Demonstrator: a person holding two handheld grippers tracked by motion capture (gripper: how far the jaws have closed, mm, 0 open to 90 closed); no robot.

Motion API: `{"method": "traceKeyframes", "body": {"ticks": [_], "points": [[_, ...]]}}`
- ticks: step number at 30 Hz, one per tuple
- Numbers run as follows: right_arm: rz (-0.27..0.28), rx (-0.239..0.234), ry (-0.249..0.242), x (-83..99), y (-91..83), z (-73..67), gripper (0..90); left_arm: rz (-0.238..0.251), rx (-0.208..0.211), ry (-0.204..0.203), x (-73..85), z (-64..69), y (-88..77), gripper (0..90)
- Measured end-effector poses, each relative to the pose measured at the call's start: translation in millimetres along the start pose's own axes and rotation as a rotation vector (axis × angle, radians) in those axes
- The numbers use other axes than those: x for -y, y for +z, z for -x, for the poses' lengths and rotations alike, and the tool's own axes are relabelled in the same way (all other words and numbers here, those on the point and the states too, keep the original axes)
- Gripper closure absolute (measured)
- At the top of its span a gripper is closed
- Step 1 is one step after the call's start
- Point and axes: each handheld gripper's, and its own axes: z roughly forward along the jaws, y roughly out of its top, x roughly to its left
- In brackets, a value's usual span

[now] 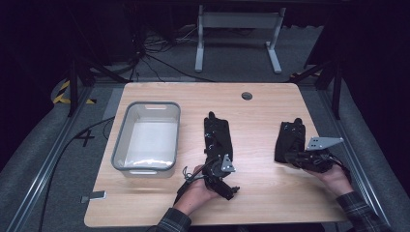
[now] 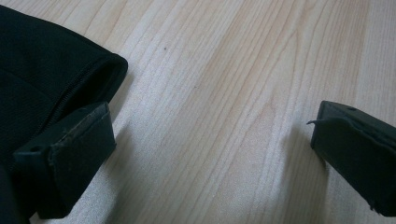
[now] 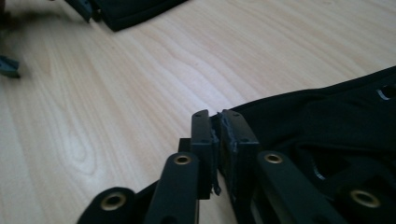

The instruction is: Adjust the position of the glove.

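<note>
Obs.: two black fabric pieces lie flat on the wooden table (image 1: 270, 203). The centre pouch (image 1: 218, 137) lies lengthwise at mid-table, just right of the grey bin (image 1: 118, 145); the right pouch (image 1: 289, 139) lies near the table's right edge. The two are well apart.

Left gripper (image 2: 212, 149): your jaws stand wide open with bare wood between them, holding nothing. One jaw sits right at the rounded, zippered corner of the centre pouch, touching or just beside it (cannot tell which).

Right gripper (image 3: 218, 140): your jaws are pressed together at the near edge of the right pouch. A thin frayed bit shows between the pads, but whether that is pouch fabric or worn padding cannot be told, so treat the grip as unconfirmed.

Handling, judged: both pieces look like soft woven cloth, light and limp, not fragile. Expect them to sag and fold when lifted by one point, and to slide easily on the smooth wood if you push rather than pinch.

Where to take hold: go for a seamed edge or corner, where the zipper and stitching add stiffness and thickness. A flat panel would give your pads little to bite on. Pinch deep enough that the hem sits fully between the pads.
</note>
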Motion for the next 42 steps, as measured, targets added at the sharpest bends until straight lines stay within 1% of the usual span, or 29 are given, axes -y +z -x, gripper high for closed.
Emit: {"method": "traceKeyframes", "body": {"ticks": [2,3,4,12,18,23,24,28,29,32,34,36,39,42], "points": [[0.0,0.011,0.004,-2.9,0.4,3.7,88.7,0.0,0.0,0.0,0.0,0.0,0.0,0.0],[0.003,0.022,0.012,-5.9,0.9,8.8,89.4,0.0,0.0,0.0,0.0,0.0,0.0,0.0],[0.003,0.022,0.012,-5.9,0.9,8.8,89.4,0.0,0.0,0.0,0.0,0.0,0.0,0.0],[0.009,0.051,0.034,-12.2,6.0,30.6,89.6,0.002,0.001,0.002,0.1,-0.2,0.0,0.0],[0.009,0.087,0.057,-14.2,8.3,46.6,89.6,-0.003,0.001,0.001,0.8,0.0,-0.9,0.0],[0.006,0.111,0.071,-14.0,12.1,59.8,89.7,-0.003,0.002,0.002,0.8,-0.1,-1.0,0.0],[-0.004,0.124,0.081,-12.0,13.9,65.2,89.7,-0.003,0.002,0.002,0.9,-0.1,-1.0,0.0],[-0.019,0.134,0.106,-5.8,16.4,75.0,89.6,0.0,0.002,0.006,1.0,-0.2,-1.0,0.0],[-0.019,0.134,0.106,-5.8,16.4,75.0,89.6,0.0,0.002,0.006,1.0,-0.2,-1.0,0.0],[-0.047,0.145,0.116,-1.3,20.3,79.1,89.6,0.0,0.005,0.007,1.8,-0.3,-1.7,0.0],[-0.051,0.143,0.119,-0.3,21.1,79.6,89.6,0.0,0.005,0.007,1.8,-0.3,-1.7,0.0],[-0.066,0.141,0.117,2.5,24.0,81.0,89.6,0.0,0.005,0.007,1.8,-0.3,-1.7,0.0],[-0.063,0.132,0.125,5.4,25.4,81.6,89.7,0.0,0.005,0.007,1.8,-0.3,-1.7,0.0],[-0.071,0.142,0.109,5.1,25.7,79.1,89.8,0.0,0.005,0.007,1.9,-0.2,-1.7,0.0]]}}
